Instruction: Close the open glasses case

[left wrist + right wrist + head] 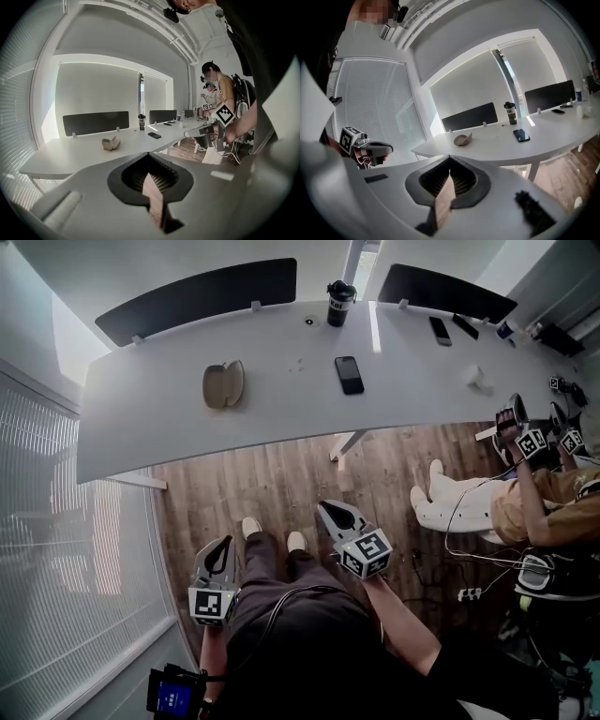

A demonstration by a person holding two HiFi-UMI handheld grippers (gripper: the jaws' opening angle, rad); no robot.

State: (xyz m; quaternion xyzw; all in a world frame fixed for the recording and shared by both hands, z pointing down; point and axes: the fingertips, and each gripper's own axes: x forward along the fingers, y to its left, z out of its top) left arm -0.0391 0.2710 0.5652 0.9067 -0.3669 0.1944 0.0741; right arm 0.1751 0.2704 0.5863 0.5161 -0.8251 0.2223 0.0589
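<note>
Nearest, the left tool (218,557) and the right tool (339,518) are held low, each pressed together on nothing. Beyond them, the glasses case (223,384) lies open on the table (141,418), well apart. The reach has not begun; next, one tool must go to the lid.

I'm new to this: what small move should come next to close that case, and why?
Probably bring the left gripper forward toward the glasses case: it lies open on the table, nearer that side, while this and the right gripper hang shut, empty, well short of it.
</note>
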